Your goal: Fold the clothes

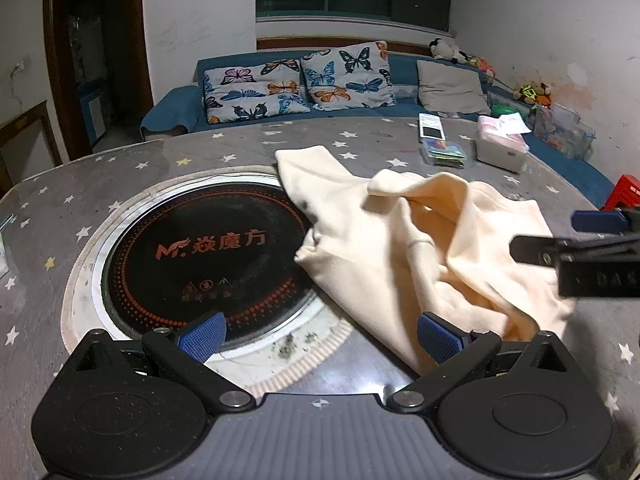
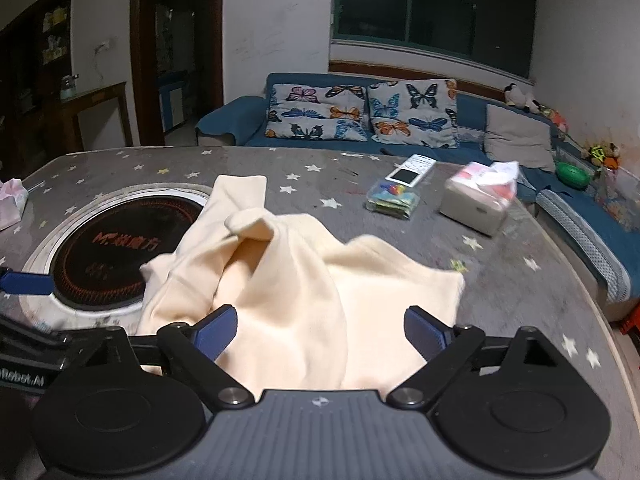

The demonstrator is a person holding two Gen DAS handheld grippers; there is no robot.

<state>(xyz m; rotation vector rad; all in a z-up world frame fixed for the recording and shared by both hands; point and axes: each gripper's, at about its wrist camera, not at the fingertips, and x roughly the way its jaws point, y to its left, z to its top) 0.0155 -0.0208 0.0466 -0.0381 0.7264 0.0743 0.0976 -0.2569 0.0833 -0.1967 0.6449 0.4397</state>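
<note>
A cream garment (image 1: 420, 240) lies crumpled on the grey star-patterned table (image 1: 120, 184), partly over the round black cooktop (image 1: 200, 260). My left gripper (image 1: 320, 336) is open and empty, hovering at the garment's near left edge. My right gripper (image 2: 320, 330) is open and empty, just above the near part of the garment (image 2: 288, 280). The right gripper also shows in the left wrist view (image 1: 560, 240), at the garment's right side. One blue finger of the left gripper (image 2: 24, 282) shows at the left edge of the right wrist view.
A white tissue box (image 2: 476, 200), a remote (image 2: 412, 170) and a small colourful packet (image 2: 392, 198) sit at the table's far right. Another tissue pack (image 2: 12, 200) lies far left. A blue sofa (image 2: 400, 136) with butterfly cushions stands behind the table.
</note>
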